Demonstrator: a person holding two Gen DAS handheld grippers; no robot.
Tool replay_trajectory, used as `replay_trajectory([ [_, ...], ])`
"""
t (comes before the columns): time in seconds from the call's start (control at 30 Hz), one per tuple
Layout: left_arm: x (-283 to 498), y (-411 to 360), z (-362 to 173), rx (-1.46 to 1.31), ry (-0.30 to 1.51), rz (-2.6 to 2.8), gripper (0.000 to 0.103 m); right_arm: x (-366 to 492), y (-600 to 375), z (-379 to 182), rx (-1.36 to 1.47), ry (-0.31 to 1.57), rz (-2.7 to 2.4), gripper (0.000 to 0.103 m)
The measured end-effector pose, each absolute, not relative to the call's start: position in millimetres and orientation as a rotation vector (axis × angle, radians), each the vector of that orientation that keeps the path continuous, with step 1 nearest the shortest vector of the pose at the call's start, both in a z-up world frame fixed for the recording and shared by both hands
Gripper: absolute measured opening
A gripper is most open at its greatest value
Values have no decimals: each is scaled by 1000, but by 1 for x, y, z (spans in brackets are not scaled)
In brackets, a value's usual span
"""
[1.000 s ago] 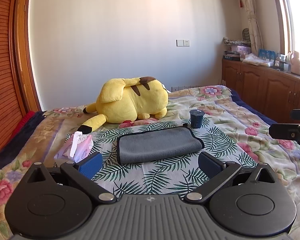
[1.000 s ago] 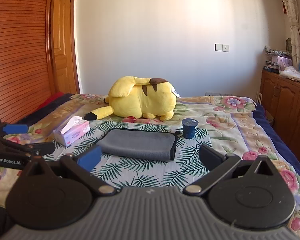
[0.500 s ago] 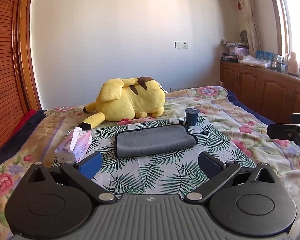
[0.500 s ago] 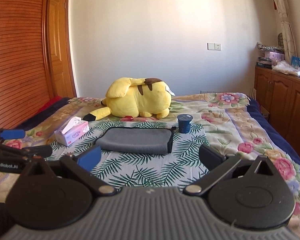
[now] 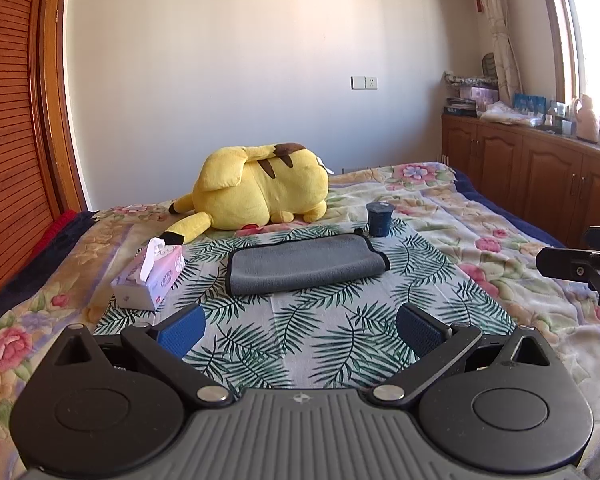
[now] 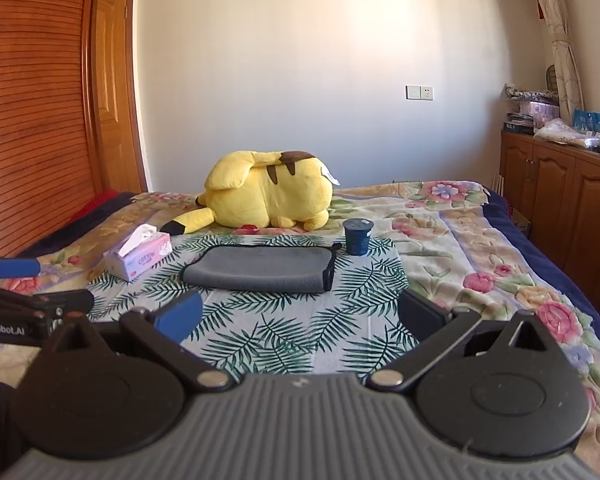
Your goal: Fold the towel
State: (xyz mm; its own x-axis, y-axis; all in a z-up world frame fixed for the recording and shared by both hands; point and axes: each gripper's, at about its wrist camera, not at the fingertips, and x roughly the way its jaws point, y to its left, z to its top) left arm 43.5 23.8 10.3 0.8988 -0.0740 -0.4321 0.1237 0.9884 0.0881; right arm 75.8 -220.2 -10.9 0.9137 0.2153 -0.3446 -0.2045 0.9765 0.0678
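Note:
A grey towel with a dark hem [image 5: 304,264] lies folded flat on a palm-leaf cloth [image 5: 300,320] on the bed; it also shows in the right wrist view [image 6: 260,268]. My left gripper [image 5: 300,330] is open and empty, well back from the towel, above the near part of the cloth. My right gripper [image 6: 300,314] is open and empty too, likewise short of the towel. Each gripper shows at the edge of the other's view: the right one [image 5: 580,268], the left one [image 6: 28,292].
A yellow plush toy [image 5: 256,196] lies behind the towel. A dark blue cup [image 5: 379,219] stands at the towel's far right corner. A pink tissue box [image 5: 150,276] sits to its left. Wooden cabinets [image 5: 540,172] line the right wall, a slatted wooden wardrobe [image 6: 32,120] the left.
Both grippers have drawn back and risen from the towel, so it looks smaller and farther off. Both stay open. The towel has not moved.

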Motion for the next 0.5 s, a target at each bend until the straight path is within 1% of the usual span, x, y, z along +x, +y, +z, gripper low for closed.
replay_trajectory([
  [0.5, 33, 13, -1, 114, 472, -102, 87, 64, -230, -22, 34, 362, 221, 103],
])
